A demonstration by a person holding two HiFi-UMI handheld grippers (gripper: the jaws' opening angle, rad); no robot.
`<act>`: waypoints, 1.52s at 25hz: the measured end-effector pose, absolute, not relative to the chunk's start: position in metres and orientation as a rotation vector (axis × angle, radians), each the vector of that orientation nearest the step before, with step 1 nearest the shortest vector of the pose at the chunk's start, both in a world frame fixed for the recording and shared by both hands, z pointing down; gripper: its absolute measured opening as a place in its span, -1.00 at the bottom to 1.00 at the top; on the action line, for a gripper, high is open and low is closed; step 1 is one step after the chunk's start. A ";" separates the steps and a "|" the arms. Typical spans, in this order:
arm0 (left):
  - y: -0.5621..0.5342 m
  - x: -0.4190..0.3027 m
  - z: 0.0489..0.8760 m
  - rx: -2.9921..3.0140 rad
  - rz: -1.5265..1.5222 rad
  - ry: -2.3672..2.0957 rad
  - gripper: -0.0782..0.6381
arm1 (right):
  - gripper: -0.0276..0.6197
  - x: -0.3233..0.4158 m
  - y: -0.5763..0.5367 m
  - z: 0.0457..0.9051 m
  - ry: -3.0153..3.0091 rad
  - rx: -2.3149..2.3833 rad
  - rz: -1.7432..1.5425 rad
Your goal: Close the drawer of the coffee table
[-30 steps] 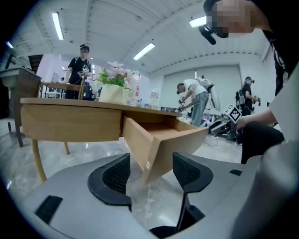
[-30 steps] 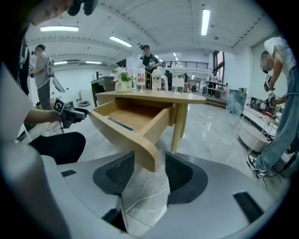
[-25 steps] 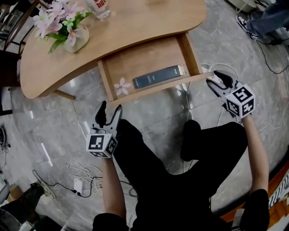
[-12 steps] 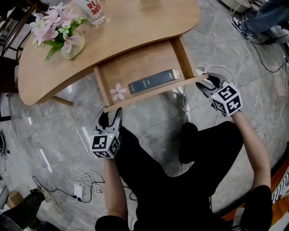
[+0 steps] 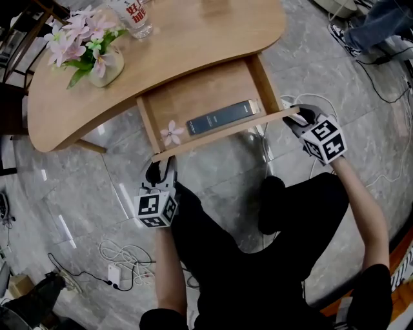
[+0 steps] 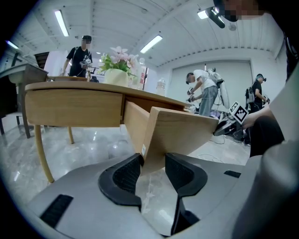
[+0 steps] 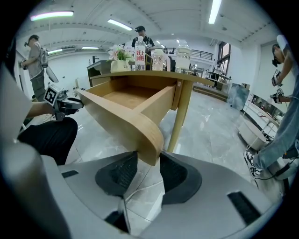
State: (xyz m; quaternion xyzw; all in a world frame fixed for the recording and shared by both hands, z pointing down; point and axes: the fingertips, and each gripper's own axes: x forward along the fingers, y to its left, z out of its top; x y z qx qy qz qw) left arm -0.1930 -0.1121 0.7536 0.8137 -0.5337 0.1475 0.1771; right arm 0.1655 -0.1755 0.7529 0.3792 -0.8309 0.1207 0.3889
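The wooden coffee table has its drawer pulled out toward me, with a dark book and a pink flower inside. My left gripper is at the left end of the drawer front. In the left gripper view the jaws of this gripper are closing on that panel end, and both pads touch it. My right gripper is at the panel's right end. In the right gripper view its jaws are closing around the rounded end, pads against both faces.
A vase of pink flowers and a glass stand on the tabletop. Cables lie on the marble floor and under the drawer. My black-clad legs are below the drawer. Several people stand in the background.
My left gripper has moved up to the drawer front's left end and its jaws have narrowed onto it. The right gripper has closed in on the right end.
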 end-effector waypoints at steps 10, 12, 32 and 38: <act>-0.110 -0.194 0.740 2.282 0.383 -1.551 -0.34 | -0.48 0.167 -0.175 0.740 -2.106 0.984 0.292; -0.110 -0.195 0.733 2.288 0.361 -1.561 -0.34 | -0.48 0.167 -0.175 0.732 -2.133 1.002 0.276; -0.138 -0.204 0.702 2.292 0.296 -1.624 -0.38 | -0.51 0.163 -0.200 0.700 -2.168 1.102 0.186; -0.157 -0.206 0.703 2.294 0.322 -1.624 -0.39 | -0.51 0.160 -0.225 0.701 -2.131 1.122 0.213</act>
